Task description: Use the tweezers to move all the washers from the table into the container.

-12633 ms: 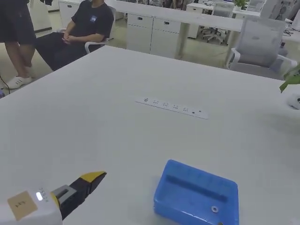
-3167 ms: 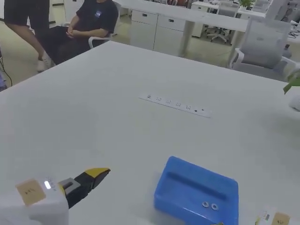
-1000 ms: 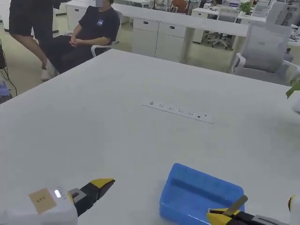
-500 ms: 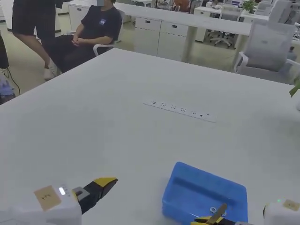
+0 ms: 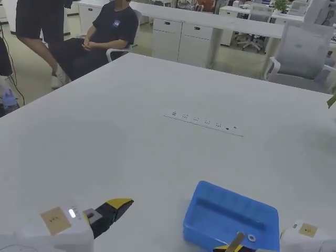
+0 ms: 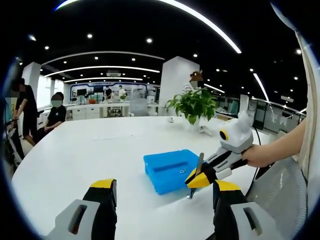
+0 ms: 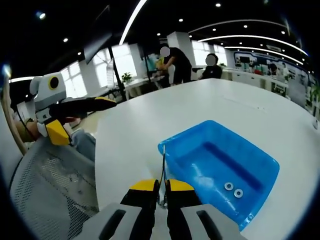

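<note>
A: Entry, bench state. Where is the container?

B: The blue container [image 5: 231, 212] sits on the white table [image 5: 131, 131], close to the near edge and right of centre. It is shallow, with an open top.

A: And the washers?

B: Two washers [image 7: 229, 186] lie side by side on the container floor, close to one end wall. I cannot tell whether they are touching or just apart. In the head view one shows by the near right corner.

A: What about the right gripper?

B: The right gripper [image 7: 162, 186] has its jaws pressed together on the tweezers [image 7: 163, 165], clamped partway along. The thin forward end reaches the container's near left corner, at the rim. I cannot tell whether the tips hold anything.

A: And the left?

B: The left gripper [image 6: 165, 185] has its jaws wide apart with nothing between them. It hangs over the near left of the table, well apart from the container.

A: Surroundings?

B: A power strip [image 5: 205, 123] lies flat at mid-table, beyond the container. A potted plant [image 6: 192, 105] stands at the right side. Past the far left corner there is a seated person [image 5: 107, 26] and a standing person [image 5: 34, 21].
</note>
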{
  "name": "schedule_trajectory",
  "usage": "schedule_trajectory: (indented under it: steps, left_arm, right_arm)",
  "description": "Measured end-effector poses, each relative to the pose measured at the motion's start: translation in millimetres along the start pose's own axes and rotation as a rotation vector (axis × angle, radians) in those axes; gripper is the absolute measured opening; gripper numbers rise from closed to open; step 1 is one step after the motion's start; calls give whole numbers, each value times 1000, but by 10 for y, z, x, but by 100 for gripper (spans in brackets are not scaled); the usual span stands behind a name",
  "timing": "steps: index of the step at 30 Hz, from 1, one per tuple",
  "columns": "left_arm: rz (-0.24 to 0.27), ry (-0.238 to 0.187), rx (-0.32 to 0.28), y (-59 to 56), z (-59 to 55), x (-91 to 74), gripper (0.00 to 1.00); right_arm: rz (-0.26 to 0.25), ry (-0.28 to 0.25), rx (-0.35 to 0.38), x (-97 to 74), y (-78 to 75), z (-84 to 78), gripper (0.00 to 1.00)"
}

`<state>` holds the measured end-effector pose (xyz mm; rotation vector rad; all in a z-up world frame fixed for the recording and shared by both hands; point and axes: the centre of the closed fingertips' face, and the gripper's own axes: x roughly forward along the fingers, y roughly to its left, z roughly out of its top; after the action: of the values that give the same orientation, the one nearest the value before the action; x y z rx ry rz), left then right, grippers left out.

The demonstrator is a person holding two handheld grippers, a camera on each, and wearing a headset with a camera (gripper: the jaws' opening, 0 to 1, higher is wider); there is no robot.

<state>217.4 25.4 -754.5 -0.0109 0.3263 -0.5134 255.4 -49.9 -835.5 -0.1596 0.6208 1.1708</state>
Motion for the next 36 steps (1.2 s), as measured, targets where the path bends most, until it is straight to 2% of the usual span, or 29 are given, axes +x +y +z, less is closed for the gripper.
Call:
schedule_trajectory:
  steps: [5,6,9,11,14,17,18,28,36]
  left_arm:
    - [0,2,3,-4,-1,1,80]
    - [0,2,2,-3,-2,2,80]
    - [1,1,2,-1,-1,2,80]
    - [0,2,3,-3,-3,3,80]
    - [0,2,3,-2,-2,1,80]
    - [2,1,2,5,-1,-1,80]
    - [2,-1,0,6,2,-3,80]
    - [0,-3,0,3,6,-4,80]
    - [2,-9,1,8,15,-7,80]
  right_arm:
    - [10,10,-68,13,49,1,3]
    - [16,19,-127,14,68,-4,3]
    - [18,46,-243,12,122,-27,3]
    - [15,43,-227,20,145,-24,2]
    - [0,36,-189,11,100,-9,2]
    - [1,-32,-98,-45,83,131,2]
    - [1,-41,-90,-67,74,162,2]
    - [-21,-134,-62,-296,-5,550,2]
    - [-41,-154,-61,-339,-77,670,2]
